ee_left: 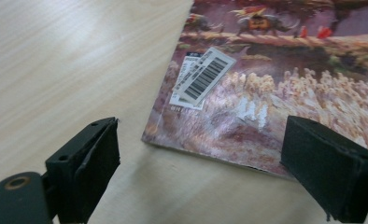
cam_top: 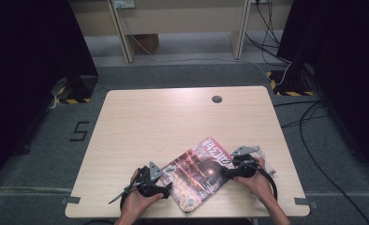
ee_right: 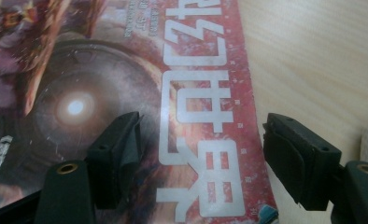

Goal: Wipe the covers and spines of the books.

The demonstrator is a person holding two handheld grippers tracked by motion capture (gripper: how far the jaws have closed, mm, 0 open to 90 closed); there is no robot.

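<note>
Magazine (cam_top: 199,173) is lying flat on the table's (cam_top: 164,122) near edge, long axis diagonal. Left gripper (cam_top: 166,187) is straddling its near-left corner, right gripper (cam_top: 227,169) its far-right edge; both jaws are standing apart, gripping nothing.

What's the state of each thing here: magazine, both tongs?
magazine: closed, lying flat on the table, cover up, turned askew to the table's edges, near the front edge
left tongs: open, nothing gripped, jaws astride the magazine's barcode corner
right tongs: open, nothing gripped, jaws astride the magazine's title edge
</note>
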